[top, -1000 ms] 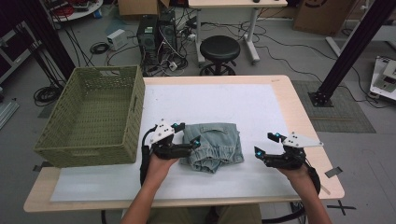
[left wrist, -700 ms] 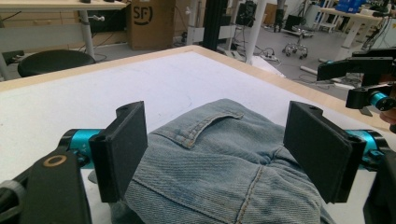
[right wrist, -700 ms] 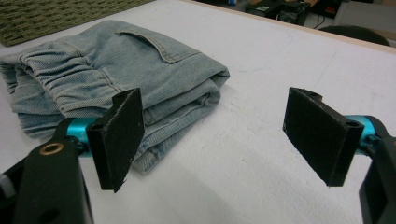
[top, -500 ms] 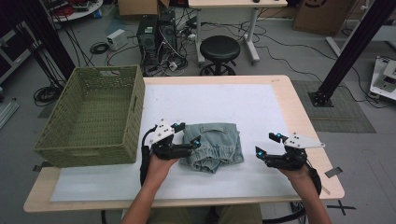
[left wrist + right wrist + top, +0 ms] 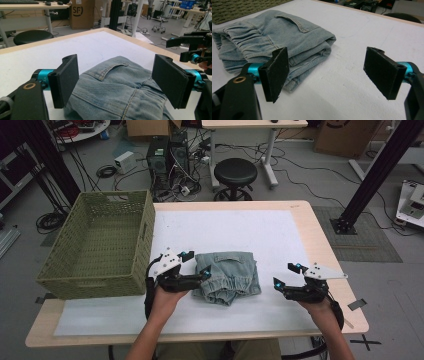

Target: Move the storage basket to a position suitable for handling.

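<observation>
In the left gripper view the near part of the folded jeans (image 5: 117, 90) is cut off by the lower frame edge. They are pale blue denim, folded into a thick bundle, with a back pocket on top and a gathered waistband. They lie on the white mat (image 5: 250, 227) toward the table's near edge, right of the green wicker basket (image 5: 100, 247). The left gripper (image 5: 192, 265) stands spread wide around their left end. The right gripper (image 5: 286, 275), equally released, hovers just right of them.

High view overhead facing forward, gripper views low and close (opposing directions), sharing folded jeans (image 5: 227, 276).
</observation>
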A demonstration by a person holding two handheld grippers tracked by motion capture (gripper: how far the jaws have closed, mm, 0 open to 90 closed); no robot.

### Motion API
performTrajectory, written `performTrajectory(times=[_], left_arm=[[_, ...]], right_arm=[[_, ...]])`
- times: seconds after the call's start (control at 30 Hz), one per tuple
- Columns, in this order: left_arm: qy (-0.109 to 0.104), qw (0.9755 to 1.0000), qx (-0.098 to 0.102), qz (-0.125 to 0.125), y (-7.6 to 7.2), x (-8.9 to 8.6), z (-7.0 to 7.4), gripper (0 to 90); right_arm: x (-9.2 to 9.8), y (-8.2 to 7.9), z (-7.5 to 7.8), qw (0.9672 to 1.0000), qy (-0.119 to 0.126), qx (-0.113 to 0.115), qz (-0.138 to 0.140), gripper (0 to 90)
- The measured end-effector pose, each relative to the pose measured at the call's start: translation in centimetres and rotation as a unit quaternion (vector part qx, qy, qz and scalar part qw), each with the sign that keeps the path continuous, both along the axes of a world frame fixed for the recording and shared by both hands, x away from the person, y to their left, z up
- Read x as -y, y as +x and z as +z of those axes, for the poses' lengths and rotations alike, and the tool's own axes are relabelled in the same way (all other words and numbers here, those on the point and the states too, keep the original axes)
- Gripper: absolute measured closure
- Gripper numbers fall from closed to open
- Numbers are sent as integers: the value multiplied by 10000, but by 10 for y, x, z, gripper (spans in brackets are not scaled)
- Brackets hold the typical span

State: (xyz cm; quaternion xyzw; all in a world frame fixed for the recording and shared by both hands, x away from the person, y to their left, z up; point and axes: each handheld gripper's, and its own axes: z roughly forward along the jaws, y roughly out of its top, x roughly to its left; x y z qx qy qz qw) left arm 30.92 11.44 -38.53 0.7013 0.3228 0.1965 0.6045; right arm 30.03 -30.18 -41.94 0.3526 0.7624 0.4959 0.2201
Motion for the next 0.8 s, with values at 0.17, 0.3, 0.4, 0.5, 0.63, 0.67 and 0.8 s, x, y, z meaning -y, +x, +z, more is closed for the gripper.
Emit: performTrajectory(times=[0.17,0.3,0.4,0.5,0.63,0.67,0.8], left_arm=[[-80,9998,65,167,-7,-14,11,216],[-35,9996,156,236,-11,-25,18,216],[-4,9992,241,303,-16,-35,22,217],[-58,9988,325,373,-19,-45,25,216],[-126,9979,400,484,-24,-62,31,216],[-132,9979,401,488,-24,-67,33,216],[-90,9966,506,640,-27,-87,39,216]], right_arm=[[1,-1,-1,10000,15,9,1,211],[1,-1,-1,10000,22,0,-7,211],[1,-1,0,10000,43,22,1,211],[1,-2,1,10000,55,37,11,212],[0,-3,1,10000,78,28,17,211],[0,-2,1,10000,83,40,21,211],[2,-3,2,9999,144,46,2,211]])
